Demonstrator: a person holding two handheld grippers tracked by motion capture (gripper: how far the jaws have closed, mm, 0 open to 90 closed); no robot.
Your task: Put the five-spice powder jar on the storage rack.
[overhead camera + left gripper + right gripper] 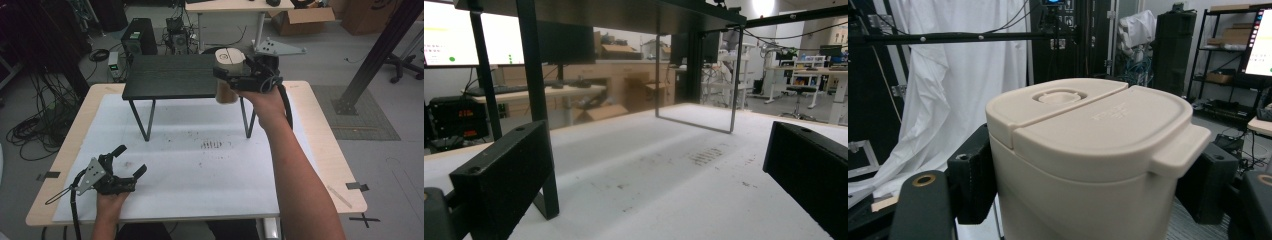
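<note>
Holding a beige lidded container point(1088, 150) upright w/ our right gripper point(235, 75), jaws clamped on its sides, we're keeping it at the black shelf's point(172, 77) right end. Left gripper point(127, 160) is resting on the white mat point(200, 170), jaws wide apart, nothing btw them.

1. The container point(1088, 165) is plain cream-beige, lid and body alike.
2. The right gripper point(227, 75) is black, with a grey plate.
3. The left gripper point(129, 162) is black too.
4. The small shelf point(172, 76) is matt black.
5. The table point(320, 150) is pale wood under a white sheet with dark specks.
</note>
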